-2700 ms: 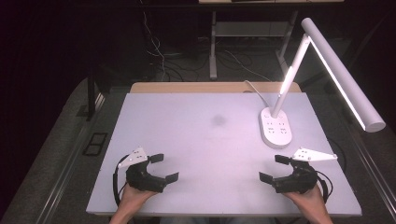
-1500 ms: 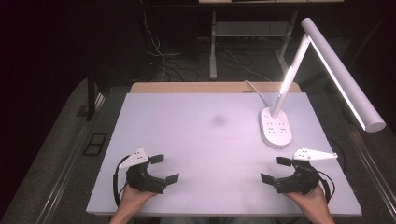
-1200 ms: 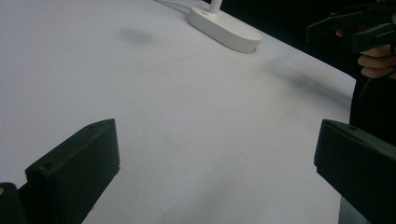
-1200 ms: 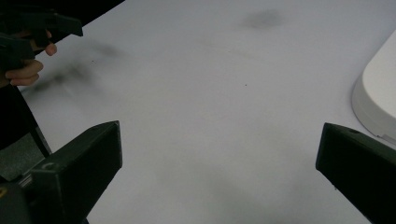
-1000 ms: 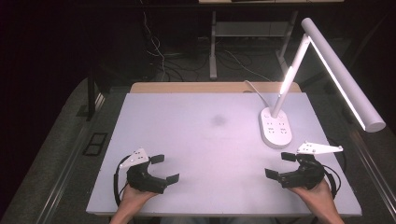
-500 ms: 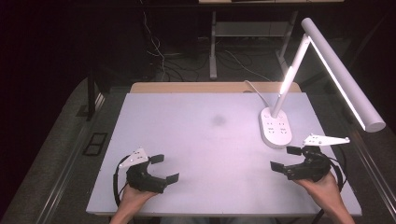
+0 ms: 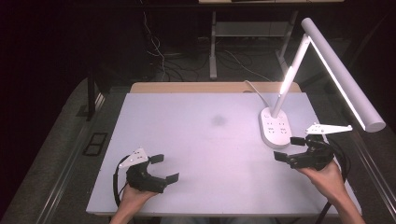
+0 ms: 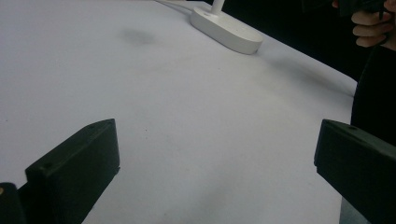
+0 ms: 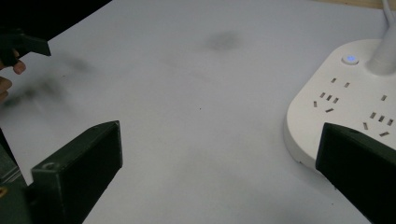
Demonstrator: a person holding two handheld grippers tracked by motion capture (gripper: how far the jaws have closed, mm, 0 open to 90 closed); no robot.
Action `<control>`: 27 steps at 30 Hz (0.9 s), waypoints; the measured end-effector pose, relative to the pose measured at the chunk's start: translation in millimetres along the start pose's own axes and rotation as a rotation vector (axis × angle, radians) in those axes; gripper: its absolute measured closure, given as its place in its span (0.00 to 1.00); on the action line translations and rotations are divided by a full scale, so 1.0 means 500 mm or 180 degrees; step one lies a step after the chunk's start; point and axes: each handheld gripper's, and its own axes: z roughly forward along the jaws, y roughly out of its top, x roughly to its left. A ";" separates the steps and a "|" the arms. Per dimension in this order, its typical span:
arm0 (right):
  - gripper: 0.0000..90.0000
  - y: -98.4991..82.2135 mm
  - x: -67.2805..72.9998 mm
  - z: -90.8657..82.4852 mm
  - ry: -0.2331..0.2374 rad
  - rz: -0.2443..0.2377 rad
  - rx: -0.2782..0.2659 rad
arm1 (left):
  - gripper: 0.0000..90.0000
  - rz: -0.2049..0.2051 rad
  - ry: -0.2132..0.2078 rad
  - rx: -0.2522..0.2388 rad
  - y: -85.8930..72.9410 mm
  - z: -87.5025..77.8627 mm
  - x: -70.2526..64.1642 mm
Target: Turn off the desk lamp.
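On a white table [image 7: 201,135] stands a lit white desk lamp whose flat base [image 7: 274,129] carries sockets and a blue-lit button [image 9: 349,59]. My right gripper [image 7: 288,148] hovers open just in front of that base, nothing between its jaws; its right jaw sits close to the base's near edge in the right gripper view [image 9: 210,172]. My left gripper [image 7: 164,168] rests open and empty at the table's near left. The left gripper view [image 8: 215,172] looks across bare tabletop toward the lamp base [image 8: 225,31].
The lamp's long lit head [image 7: 343,77] overhangs the table's right side above my right hand. A faint dark smudge [image 7: 218,120] marks the table's middle. A wooden strip [image 7: 210,87] lines the far edge. Cables lie on the dark floor beyond.
My right gripper has moved forward and slightly right, away from the near edge toward the lamp base, staying open. The left gripper has not moved.
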 end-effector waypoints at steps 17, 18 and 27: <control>0.01 0.053 -0.047 0.005 -0.0138 -0.0013 0.0054 | 0.00 -0.0014 -0.0002 -0.0025 0.001 0.000 0.001; 0.01 0.056 -0.051 0.006 -0.0148 -0.0021 0.0053 | 0.00 -0.0008 -0.0002 -0.0032 0.001 -0.002 0.001; 0.01 0.078 -0.089 0.018 -0.0187 0.0028 0.0119 | 0.00 -0.0019 0.0003 -0.0031 0.001 -0.001 0.002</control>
